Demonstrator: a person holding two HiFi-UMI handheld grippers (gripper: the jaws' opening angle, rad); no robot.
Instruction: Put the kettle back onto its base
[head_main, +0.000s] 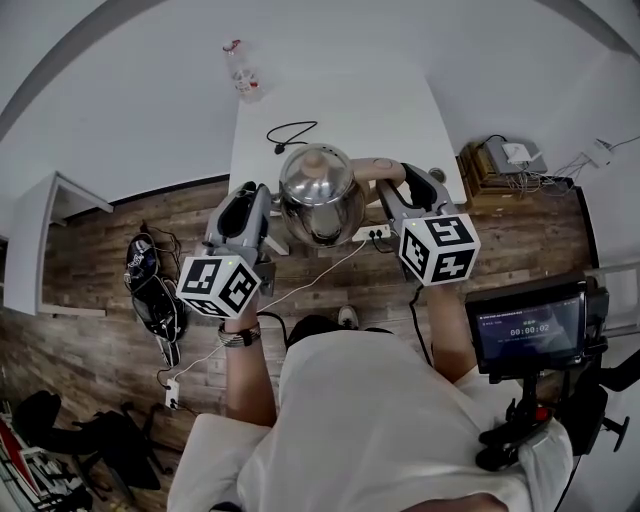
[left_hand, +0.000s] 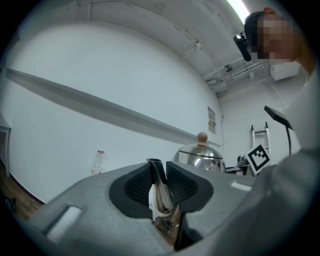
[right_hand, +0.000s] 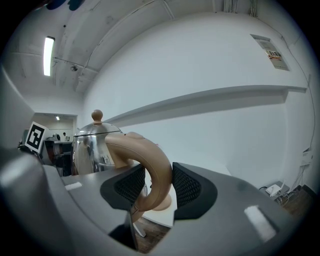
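A shiny steel kettle (head_main: 318, 190) with a tan knob and tan handle hangs in the air over the near edge of the white table (head_main: 400, 110). My left gripper (head_main: 262, 200) is shut on its spout (left_hand: 159, 192), with the pads of that left gripper (left_hand: 159, 182) pressing both sides; the kettle's dome (left_hand: 200, 154) shows behind. My right gripper (head_main: 392, 187) is shut on the curved tan handle (right_hand: 152, 162), which fills the gap of that right gripper (right_hand: 159, 189). The kettle body (right_hand: 92, 147) is to its left. I see no base; the kettle hides the table under it.
A black cable (head_main: 290, 132) loops on the table and a plastic bottle (head_main: 243, 72) stands at its far end. A white power strip (head_main: 372, 233) lies below the table edge. Shoes (head_main: 150, 285) sit on the wood floor at left, boxes (head_main: 500, 165) at right, and a screen (head_main: 530, 325) beside me.
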